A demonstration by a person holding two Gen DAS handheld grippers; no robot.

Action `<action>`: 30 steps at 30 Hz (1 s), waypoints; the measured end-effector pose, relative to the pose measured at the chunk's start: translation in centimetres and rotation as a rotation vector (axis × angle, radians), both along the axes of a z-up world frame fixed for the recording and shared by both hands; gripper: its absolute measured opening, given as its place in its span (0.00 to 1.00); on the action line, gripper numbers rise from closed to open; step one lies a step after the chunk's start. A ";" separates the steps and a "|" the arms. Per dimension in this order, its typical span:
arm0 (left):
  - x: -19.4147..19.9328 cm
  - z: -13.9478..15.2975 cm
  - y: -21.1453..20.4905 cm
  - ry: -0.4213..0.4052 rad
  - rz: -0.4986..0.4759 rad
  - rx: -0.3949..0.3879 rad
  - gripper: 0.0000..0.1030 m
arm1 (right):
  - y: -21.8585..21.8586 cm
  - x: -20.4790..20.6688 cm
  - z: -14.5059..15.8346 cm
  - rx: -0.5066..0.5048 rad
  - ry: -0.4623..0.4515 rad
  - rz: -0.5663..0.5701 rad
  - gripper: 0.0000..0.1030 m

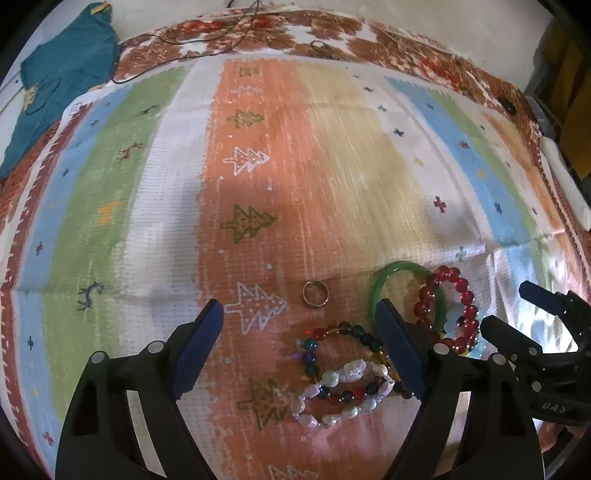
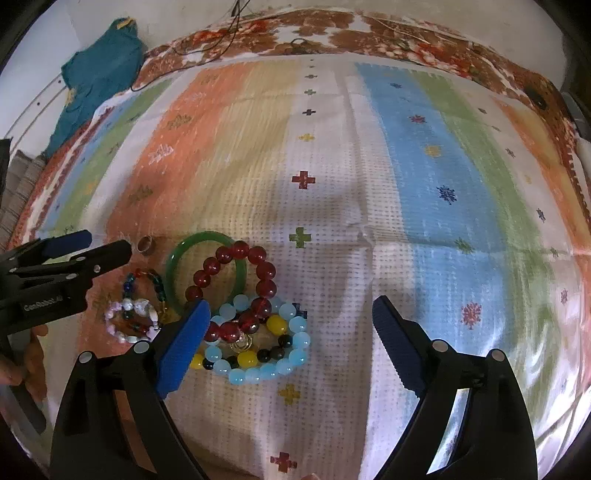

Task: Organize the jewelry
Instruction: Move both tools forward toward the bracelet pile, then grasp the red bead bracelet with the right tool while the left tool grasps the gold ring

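Jewelry lies in a loose pile on a striped mat (image 1: pixel 332 166). In the left wrist view I see a metal ring (image 1: pixel 315 293), a multicoloured bead bracelet (image 1: pixel 332 334), a pale stone bracelet (image 1: pixel 343 391), a green bangle (image 1: pixel 384 284) and a red bead bracelet (image 1: pixel 448 306). The right wrist view also shows the green bangle (image 2: pixel 184 258), the red bead bracelet (image 2: pixel 236 288), a light blue bead bracelet (image 2: pixel 266 369) and a yellow-and-black one (image 2: pixel 255 356). My left gripper (image 1: pixel 301 314) is open and empty above the ring. My right gripper (image 2: pixel 290 317) is open and empty over the pile.
A teal cloth (image 1: pixel 66 74) lies at the far left on a brown floral bedspread (image 1: pixel 332 33). A thin black cable (image 1: pixel 207 37) runs across the bedspread's far edge. The mat (image 2: pixel 424 166) stretches wide to the right of the pile.
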State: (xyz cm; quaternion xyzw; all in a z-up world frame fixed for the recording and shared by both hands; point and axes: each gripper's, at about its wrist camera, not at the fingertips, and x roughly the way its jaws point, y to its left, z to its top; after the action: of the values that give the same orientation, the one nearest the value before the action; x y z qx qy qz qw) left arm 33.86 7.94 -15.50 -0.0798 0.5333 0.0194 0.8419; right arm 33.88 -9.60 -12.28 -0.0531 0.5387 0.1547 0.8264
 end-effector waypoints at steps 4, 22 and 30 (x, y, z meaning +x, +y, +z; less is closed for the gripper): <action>0.3 -0.9 0.0 0.016 0.002 0.012 0.75 | 0.2 0.3 -0.6 -0.007 0.018 0.000 0.78; 1.7 -3.0 -0.1 0.029 -0.013 0.032 0.39 | 1.4 1.4 -2.0 -0.003 0.066 0.053 0.24; 1.2 -2.7 0.1 0.027 -0.036 0.073 0.18 | 1.9 0.8 -2.0 -0.007 0.044 0.082 0.16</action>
State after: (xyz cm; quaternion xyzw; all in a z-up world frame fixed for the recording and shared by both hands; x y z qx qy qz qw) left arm 35.05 8.03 -18.23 -0.0394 0.5450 0.0249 0.8371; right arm 34.71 -7.72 -14.24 -0.0745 0.5548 0.1878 0.8070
